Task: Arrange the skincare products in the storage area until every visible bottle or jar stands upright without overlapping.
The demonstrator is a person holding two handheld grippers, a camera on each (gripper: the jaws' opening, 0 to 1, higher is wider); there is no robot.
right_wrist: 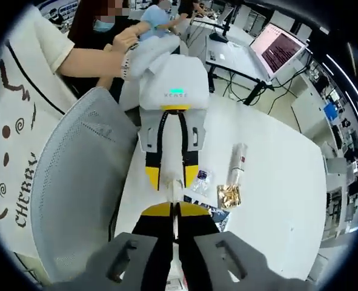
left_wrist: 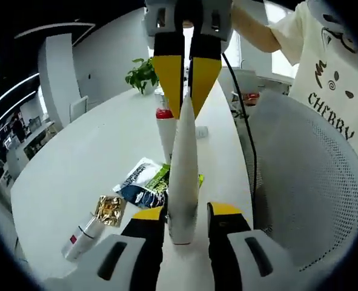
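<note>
Left gripper view: a white tube (left_wrist: 183,170) runs lengthwise between both grippers, above the table (left_wrist: 76,170). Its broad capped end sits between the left gripper (left_wrist: 185,219) jaws, which stand apart on either side of it; whether they press it cannot be told. Its flat crimped tip is pinched by the right gripper (left_wrist: 186,91), entering from above, jaws closed on it.

Right gripper view: the right gripper (right_wrist: 175,210) has its jaws together on the thin tube (right_wrist: 175,193) end, with the left gripper (right_wrist: 171,176) opposite.

The tube's long axis lies along the line joining the two grippers, so standing it up calls for swinging the cap end down onto the table; the left gripper is nearer that end.

On the table: a red-capped bottle (left_wrist: 165,130) upright, a small tube (left_wrist: 80,236) lying flat, a gold sachet (left_wrist: 109,210), a dark pouch (left_wrist: 143,185).
</note>
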